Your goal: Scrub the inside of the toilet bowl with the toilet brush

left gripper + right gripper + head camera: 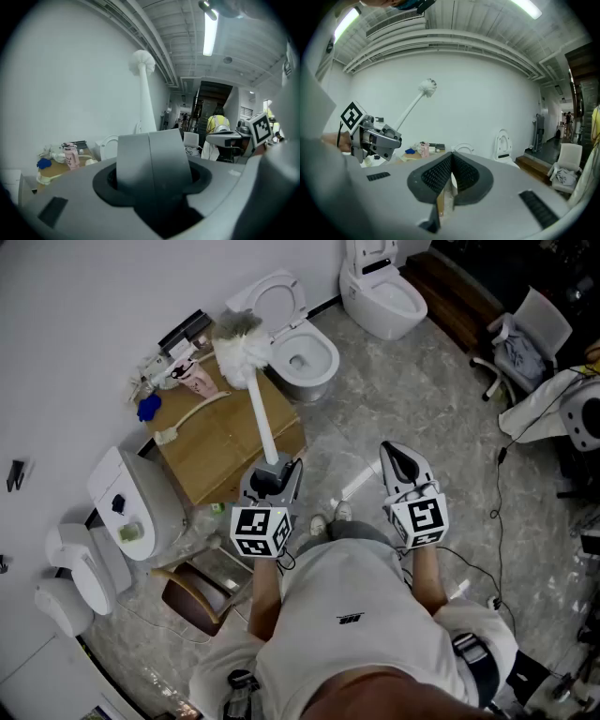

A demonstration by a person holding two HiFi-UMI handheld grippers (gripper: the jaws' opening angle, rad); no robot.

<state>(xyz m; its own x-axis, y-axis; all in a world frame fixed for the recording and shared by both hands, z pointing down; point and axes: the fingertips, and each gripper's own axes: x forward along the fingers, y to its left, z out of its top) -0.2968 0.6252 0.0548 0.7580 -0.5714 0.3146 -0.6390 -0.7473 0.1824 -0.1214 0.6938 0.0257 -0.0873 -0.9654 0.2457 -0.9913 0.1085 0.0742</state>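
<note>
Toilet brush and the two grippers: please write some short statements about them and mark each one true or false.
1. The left gripper holds the toilet brush by its handle. True.
2. The brush head is inside the toilet. False: it points up in the air, outside the bowl.
3. The right gripper is shut with nothing between its jaws. True.
4. The lid of that toilet is down. False: it stands open.
</note>
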